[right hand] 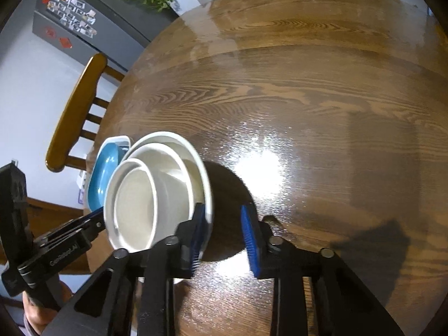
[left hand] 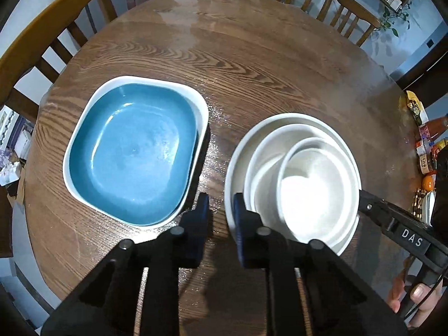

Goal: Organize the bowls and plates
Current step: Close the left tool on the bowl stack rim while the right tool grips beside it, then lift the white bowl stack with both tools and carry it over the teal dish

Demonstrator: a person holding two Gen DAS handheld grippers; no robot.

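Three white round bowls (left hand: 313,184) sit nested on the wooden table (left hand: 252,56), the largest bowl (left hand: 280,117) outermost. To their left, a blue square plate (left hand: 134,151) lies inside a white square dish (left hand: 200,103). My left gripper (left hand: 221,212) straddles the large bowl's left rim with its jaws narrow. Its right pad is at the rim, and wood shows between the rim and its left pad. My right gripper (right hand: 224,238) straddles the opposite rim of the large bowl (right hand: 208,196). One finger is inside the bowl and a clear gap lies outside it. Neither gripper presses the rim from both sides.
Wooden chairs (left hand: 42,36) ring the table. Bottles and snack packets (left hand: 425,145) and an orange (left hand: 427,182) crowd the right edge. A hand (left hand: 420,299) holds the right gripper (left hand: 362,198). A dark fridge (right hand: 64,22) stands behind. Bare tabletop (right hand: 308,112) stretches beyond the bowls.
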